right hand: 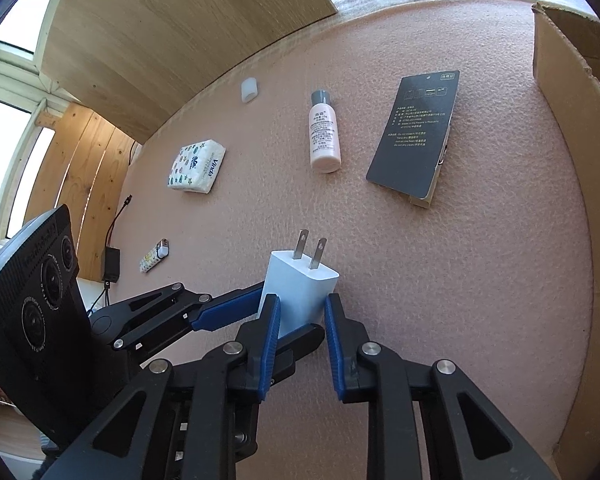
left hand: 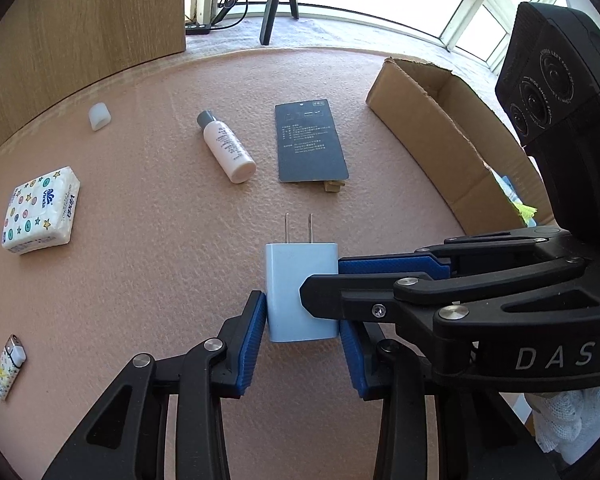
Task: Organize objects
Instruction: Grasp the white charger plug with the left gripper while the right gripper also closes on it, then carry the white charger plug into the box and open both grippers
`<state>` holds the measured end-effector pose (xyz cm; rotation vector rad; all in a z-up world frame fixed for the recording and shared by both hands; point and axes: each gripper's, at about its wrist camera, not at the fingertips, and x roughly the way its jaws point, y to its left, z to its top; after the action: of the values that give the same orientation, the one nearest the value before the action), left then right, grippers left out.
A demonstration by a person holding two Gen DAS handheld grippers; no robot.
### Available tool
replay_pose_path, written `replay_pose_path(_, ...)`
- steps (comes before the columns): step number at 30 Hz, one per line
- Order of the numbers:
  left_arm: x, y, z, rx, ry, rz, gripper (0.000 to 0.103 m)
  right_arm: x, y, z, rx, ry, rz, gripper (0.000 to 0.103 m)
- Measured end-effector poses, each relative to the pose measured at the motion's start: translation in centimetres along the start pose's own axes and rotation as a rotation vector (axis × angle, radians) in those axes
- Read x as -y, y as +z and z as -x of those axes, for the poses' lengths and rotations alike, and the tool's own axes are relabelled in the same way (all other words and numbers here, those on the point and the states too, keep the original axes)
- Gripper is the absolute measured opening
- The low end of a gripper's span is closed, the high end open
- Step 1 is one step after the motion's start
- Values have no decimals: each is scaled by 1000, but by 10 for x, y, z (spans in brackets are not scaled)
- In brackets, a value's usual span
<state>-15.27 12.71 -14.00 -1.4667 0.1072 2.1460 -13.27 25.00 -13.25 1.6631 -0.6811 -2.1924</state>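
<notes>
A white wall charger (left hand: 300, 290) with two metal prongs is held above the pink table mat. My left gripper (left hand: 302, 330) is shut on its sides. My right gripper (right hand: 300, 320) is also closed on the charger (right hand: 298, 294), reaching in from the right in the left wrist view, its blue pads (left hand: 392, 268) against the charger's upper right side. Both grippers hold the same charger at a right angle to each other.
On the mat lie a white bottle (left hand: 226, 146), a dark card package (left hand: 310, 140), a tissue pack (left hand: 42, 210), a lighter (left hand: 8, 366) and a small white cap (left hand: 99, 117). An open cardboard box (left hand: 452, 136) stands at the right. A wooden panel (left hand: 80, 12) stands behind.
</notes>
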Motion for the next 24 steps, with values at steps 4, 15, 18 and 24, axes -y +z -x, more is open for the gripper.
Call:
replay_pose_path(4,15,6,10,24,-2,-25,40,0,-2,18,32,-5,11,21)
replay_pose_path(15,81,33,27,88,-18,-121,40,20,-8,84,134,-33,7,21)
replay_pose_path(18,103,41,29,104,-30,-152,40,30,-10,103,162,-49,1,21)
replay_pose_path(24,151,59,23,114,-68,-205,40,56,-16,141,209,-85,-16,21)
